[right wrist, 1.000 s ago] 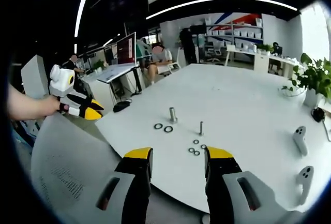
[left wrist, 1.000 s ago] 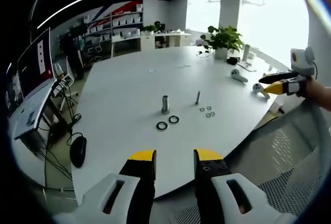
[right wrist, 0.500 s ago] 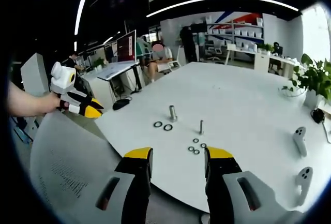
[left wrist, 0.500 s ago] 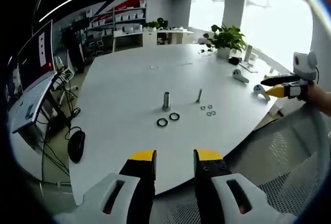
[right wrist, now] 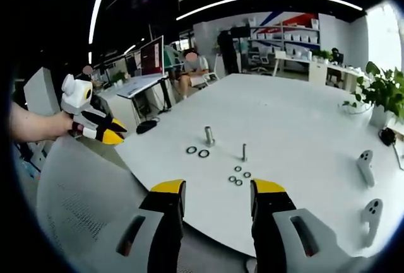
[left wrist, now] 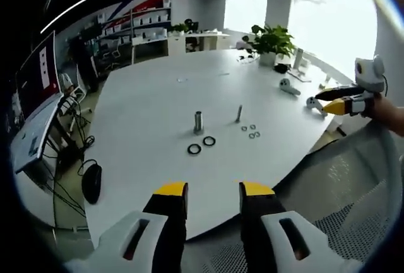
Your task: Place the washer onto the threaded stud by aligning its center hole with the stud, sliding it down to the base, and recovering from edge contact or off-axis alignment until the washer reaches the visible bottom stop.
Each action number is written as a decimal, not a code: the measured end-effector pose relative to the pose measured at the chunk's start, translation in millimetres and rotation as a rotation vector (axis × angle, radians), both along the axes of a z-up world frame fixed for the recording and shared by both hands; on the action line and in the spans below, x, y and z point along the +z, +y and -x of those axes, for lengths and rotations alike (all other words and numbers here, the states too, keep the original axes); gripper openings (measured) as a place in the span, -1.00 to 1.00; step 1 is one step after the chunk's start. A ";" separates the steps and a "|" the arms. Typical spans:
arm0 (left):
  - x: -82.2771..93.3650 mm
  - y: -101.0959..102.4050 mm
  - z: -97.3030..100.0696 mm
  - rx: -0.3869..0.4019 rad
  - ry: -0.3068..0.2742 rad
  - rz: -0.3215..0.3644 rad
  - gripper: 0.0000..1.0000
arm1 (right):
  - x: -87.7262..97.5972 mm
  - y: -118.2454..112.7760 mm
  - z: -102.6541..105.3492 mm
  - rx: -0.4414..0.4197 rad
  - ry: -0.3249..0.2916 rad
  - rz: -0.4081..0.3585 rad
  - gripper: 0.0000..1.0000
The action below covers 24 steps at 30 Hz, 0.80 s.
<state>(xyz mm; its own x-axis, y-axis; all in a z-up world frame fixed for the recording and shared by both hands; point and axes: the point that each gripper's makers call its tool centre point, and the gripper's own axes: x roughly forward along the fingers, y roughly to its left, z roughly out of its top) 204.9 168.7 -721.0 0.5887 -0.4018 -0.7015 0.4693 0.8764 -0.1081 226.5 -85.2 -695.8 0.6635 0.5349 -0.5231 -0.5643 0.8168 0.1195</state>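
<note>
Your left gripper (left wrist: 213, 190) rises from the bottom centre of the left gripper view with its yellow-tipped jaws spread apart — nothing between them, nothing touched. Your right gripper (right wrist: 216, 188) sits the same way at the bottom of the right gripper view: jaws parted, empty, held over the near edge of the white table (right wrist: 297, 121) and the mesh chair back (right wrist: 82, 203).

The thin threaded stud (left wrist: 239, 113) stands upright near the middle of the table, a little right of centre in the left gripper view. Just below and right of it lie 3 small washers (left wrist: 252, 132) in a loose cluster, flat on the tabletop and apart from the stud. To the stud's left stands a thicker metal post (left wrist: 198, 121), with 2 black rings (left wrist: 201, 145) lying just in front of it.

In the right gripper view the stud (right wrist: 244, 152) sits at centre, the washers (right wrist: 238, 178) just below it — well ahead of your jaws. At the far right, 2 white controllers (right wrist: 367, 185) rest on the table.
</note>
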 end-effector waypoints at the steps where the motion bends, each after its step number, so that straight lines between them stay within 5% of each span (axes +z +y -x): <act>1: -4.2 -1.4 2.8 -0.012 0.045 0.005 -0.38 | 0.1 0.1 0.0 -0.001 0.000 -0.001 -0.14; 3: -3.8 0.6 -6.2 -0.026 0.030 -0.035 -0.40 | -0.2 0.1 -0.1 -0.001 0.001 0.001 -0.14; 10: -10.2 -10.9 -36.6 -0.030 0.041 -0.012 -0.36 | -0.8 -0.2 -0.1 -0.003 0.007 0.001 -0.13; 24: -56.3 -26.5 -82.4 -0.079 0.133 -0.079 -0.37 | -1.6 -5.6 -2.5 -0.038 0.012 -0.002 -0.11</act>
